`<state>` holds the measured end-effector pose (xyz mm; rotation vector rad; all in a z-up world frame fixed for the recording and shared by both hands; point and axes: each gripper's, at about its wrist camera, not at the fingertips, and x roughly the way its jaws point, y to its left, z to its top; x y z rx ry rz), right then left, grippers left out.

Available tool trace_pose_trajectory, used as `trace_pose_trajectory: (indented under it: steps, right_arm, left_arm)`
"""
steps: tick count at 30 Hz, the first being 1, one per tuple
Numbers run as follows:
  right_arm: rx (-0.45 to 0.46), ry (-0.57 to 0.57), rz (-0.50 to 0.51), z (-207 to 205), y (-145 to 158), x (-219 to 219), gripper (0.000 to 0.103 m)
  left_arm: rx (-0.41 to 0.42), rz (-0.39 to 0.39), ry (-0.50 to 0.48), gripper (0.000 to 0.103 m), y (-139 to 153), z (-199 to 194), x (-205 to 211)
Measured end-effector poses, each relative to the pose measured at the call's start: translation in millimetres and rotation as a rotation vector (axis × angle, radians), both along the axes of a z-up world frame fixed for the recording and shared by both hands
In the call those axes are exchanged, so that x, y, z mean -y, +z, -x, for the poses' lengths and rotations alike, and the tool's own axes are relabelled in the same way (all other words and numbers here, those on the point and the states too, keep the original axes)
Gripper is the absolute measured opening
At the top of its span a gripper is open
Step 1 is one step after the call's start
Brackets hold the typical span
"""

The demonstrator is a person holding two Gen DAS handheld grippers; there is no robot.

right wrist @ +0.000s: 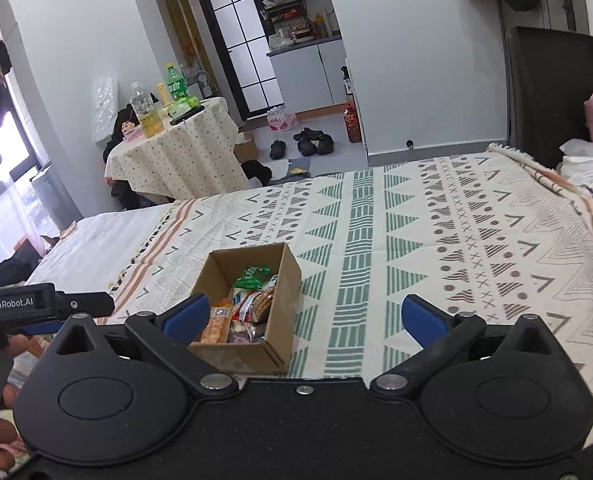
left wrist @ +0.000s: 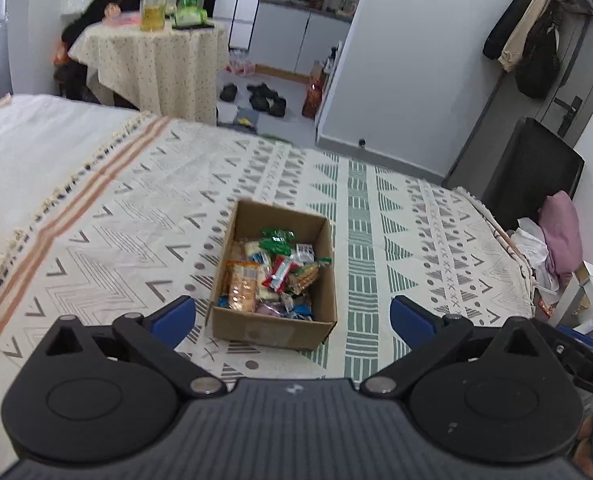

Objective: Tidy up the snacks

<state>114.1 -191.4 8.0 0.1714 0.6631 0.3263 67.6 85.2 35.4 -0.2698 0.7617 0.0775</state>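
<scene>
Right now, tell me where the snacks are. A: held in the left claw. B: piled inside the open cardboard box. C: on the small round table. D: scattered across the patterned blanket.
B: the wrapped snacks lie piled inside the open cardboard box on the patterned blanket; both claws are open and empty.

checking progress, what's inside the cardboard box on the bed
The cardboard box holds a loose pile of wrapped snacks: a cracker pack, a green packet, and a red-and-white wrapper. Whatever lies beneath the pile, and the box floor, is covered.
</scene>
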Motion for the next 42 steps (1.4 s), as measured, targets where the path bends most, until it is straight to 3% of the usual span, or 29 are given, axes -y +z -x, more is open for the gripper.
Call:
trace_pose_trajectory:
  steps: [16,25,42]
  right_arm:
    - [0.078,-0.032,0.007,56.3,24.8,26.1,0.103]
    - [0.109,0.055,0.026,81.9,33.1,19.9,0.103]
    - [0.087,0.053,0.026,97.5,27.6,18.1,0.103]
  left_arm:
    - [0.109,-0.12,-0.029,0.103,45.9,68.5,15.8]
    - [0.063,-0.12,-0.059,0.103,37.6,84.1,18.4]
    - [0.04,-0.142,-0.039,0.103,22.1,101.0,1.8]
